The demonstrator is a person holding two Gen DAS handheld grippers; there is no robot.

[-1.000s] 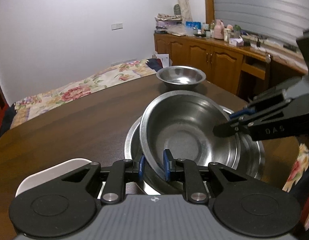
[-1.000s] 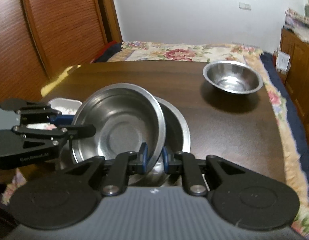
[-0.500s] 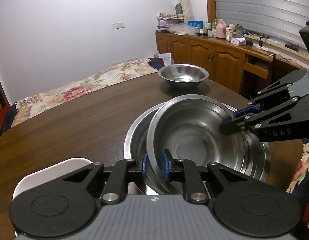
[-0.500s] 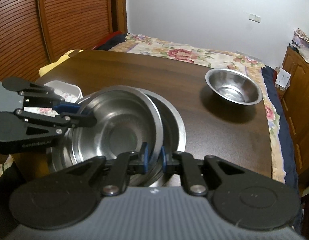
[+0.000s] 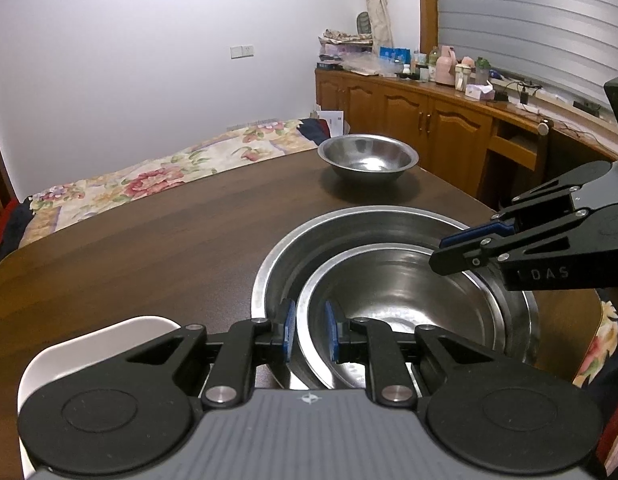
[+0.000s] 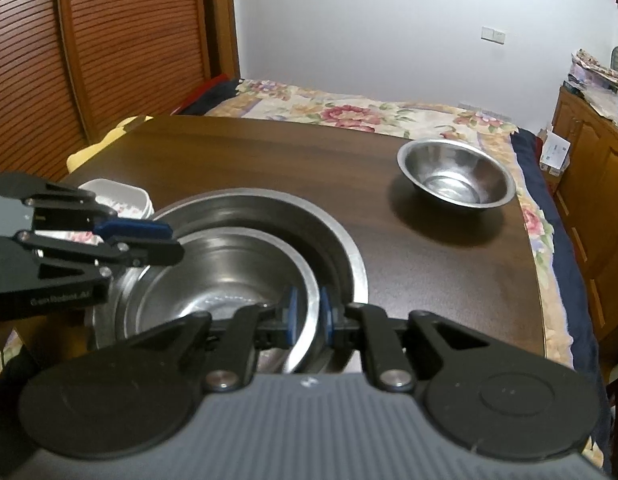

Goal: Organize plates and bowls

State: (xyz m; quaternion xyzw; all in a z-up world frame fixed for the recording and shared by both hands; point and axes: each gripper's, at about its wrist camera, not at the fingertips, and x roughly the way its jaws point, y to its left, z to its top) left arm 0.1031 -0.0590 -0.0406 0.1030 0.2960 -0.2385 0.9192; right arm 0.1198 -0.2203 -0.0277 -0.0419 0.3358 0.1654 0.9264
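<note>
Moved since earlier: a second ago I had the medium steel bowl (image 5: 393,296) tipped up on edge above the large steel bowl (image 5: 321,236); now it sits lower and nearly level, nested inside the large one.
Left gripper (image 5: 309,330): narrow, blue pads clamped on the medium bowl's near rim in my left wrist view.
Right gripper (image 6: 307,316): narrow too, pinching the same bowl's rim on its right side; in the left view its tips reach in from the right.
Step in hand: I judge this to be seating the medium bowl, then letting go.
Doing it well: I would check that the rim sits even all round, open both grippers together, and lift the pads straight off so thin steel does not skid or ring against the outer bowl.
Risk: releasing one side first could leave the bowl cocked against the outer wall.
Large bowl: on the dark wooden table (image 6: 237,160), holding only the medium bowl.
Medium bowl: nothing in it.
Small steel bowl (image 6: 455,176): alone at the far right of the table, empty, well apart from the stack; likely next.
White dish (image 6: 121,196): left of the stack, just beside it; contents unclear behind the gripper.
</note>
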